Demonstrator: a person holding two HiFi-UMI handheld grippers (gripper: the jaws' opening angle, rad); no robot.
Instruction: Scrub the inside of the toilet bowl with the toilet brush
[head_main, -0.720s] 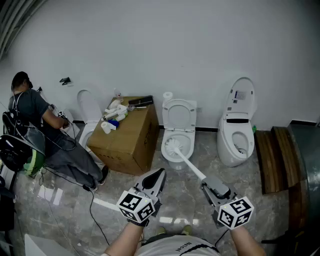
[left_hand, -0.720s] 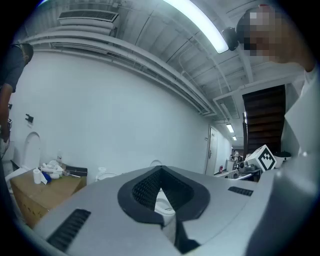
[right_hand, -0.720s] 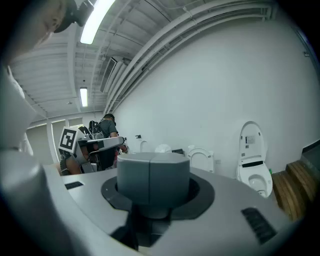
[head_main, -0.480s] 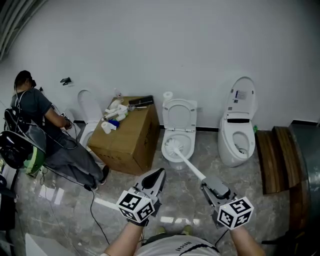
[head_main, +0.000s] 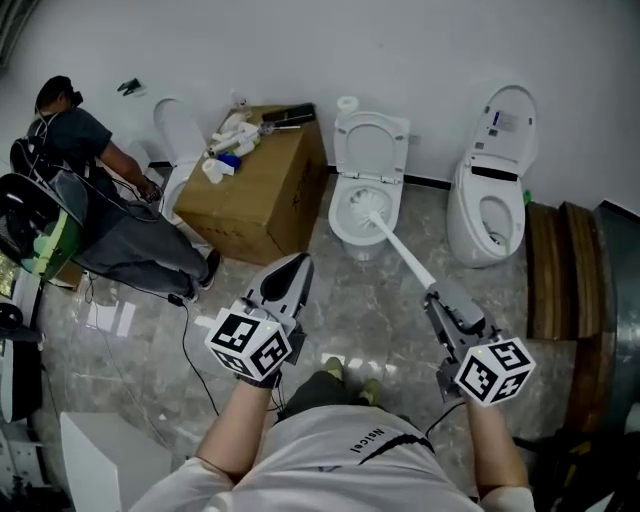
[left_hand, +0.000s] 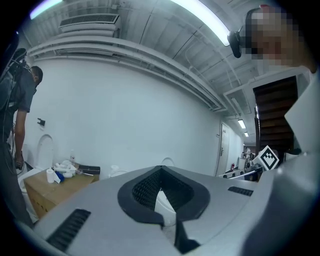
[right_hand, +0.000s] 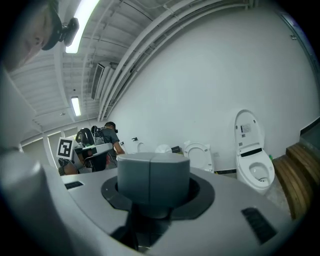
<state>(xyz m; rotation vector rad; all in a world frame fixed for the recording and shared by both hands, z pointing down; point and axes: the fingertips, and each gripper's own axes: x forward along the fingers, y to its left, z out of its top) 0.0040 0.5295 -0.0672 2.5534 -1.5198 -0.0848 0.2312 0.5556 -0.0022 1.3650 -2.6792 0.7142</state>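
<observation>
Toilet brush (head_main: 402, 247) head moved from toilet bowl (head_main: 337, 222) left side to middle; right gripper (head_main: 438, 293) clamps white handle; left gripper (head_main: 295, 263) jaws together, empty.

Grey marbled floor (head_main: 350, 300). Standing on it straight ahead of the right gripper (head_main: 433, 294), an open toilet (head_main: 365, 200); off to that gripper's right, a second toilet (head_main: 485, 215) and wooden planks (head_main: 548, 270). Ahead-left of the left gripper (head_main: 295, 262), a cardboard box (head_main: 255, 195).

Bright ceiling strip lights; gripper views fisheye-warped.
</observation>
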